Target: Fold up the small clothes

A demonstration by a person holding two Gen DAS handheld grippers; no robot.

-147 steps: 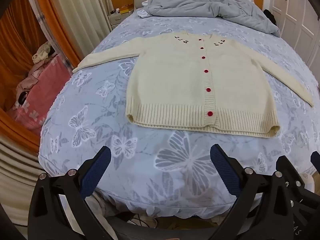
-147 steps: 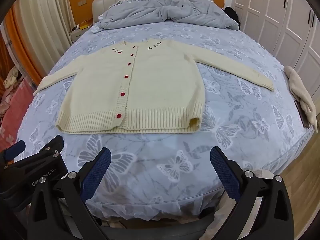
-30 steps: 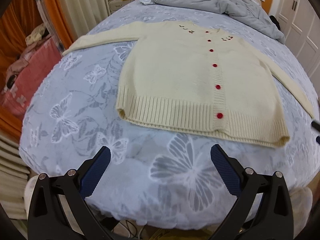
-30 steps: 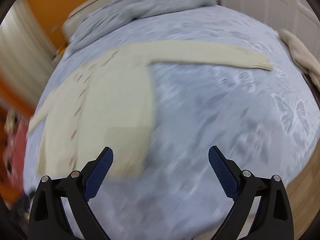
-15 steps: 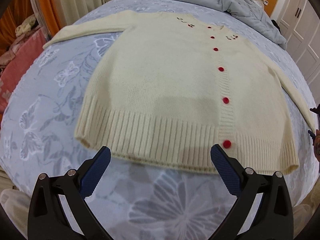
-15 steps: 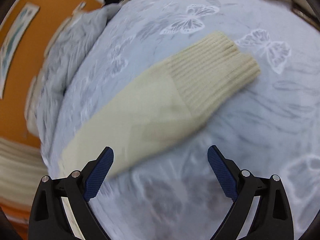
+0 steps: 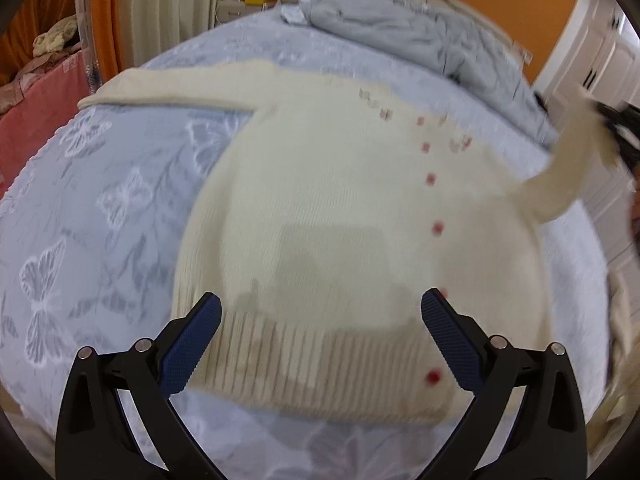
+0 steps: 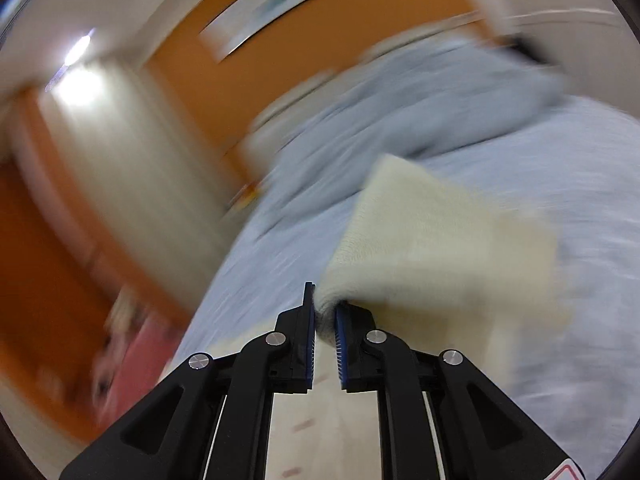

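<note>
A cream knit cardigan (image 7: 332, 208) with red buttons lies flat on the bed, front up. My left gripper (image 7: 320, 320) hovers open just above its ribbed hem, nothing between the fingers. The cardigan's right sleeve (image 7: 568, 168) is lifted off the bed toward the right edge of the left wrist view, where my right gripper (image 7: 616, 128) holds its cuff. In the blurred right wrist view my right gripper (image 8: 325, 320) has its jaws closing, pinched on the cream sleeve cuff (image 8: 432, 248), which fans out beyond the pads.
The bed (image 7: 104, 208) has a pale blue butterfly cover. A crumpled grey duvet (image 7: 404, 36) lies at the headboard end. Pink bedding (image 7: 36, 120) sits past the left edge, curtains (image 7: 168, 4) behind it. White wardrobe doors (image 7: 608, 64) stand at the right.
My right gripper closed on the sleeve cuff and lifted it off the bed, swinging upward. My left gripper moved forward over the cardigan's hem, still open.
</note>
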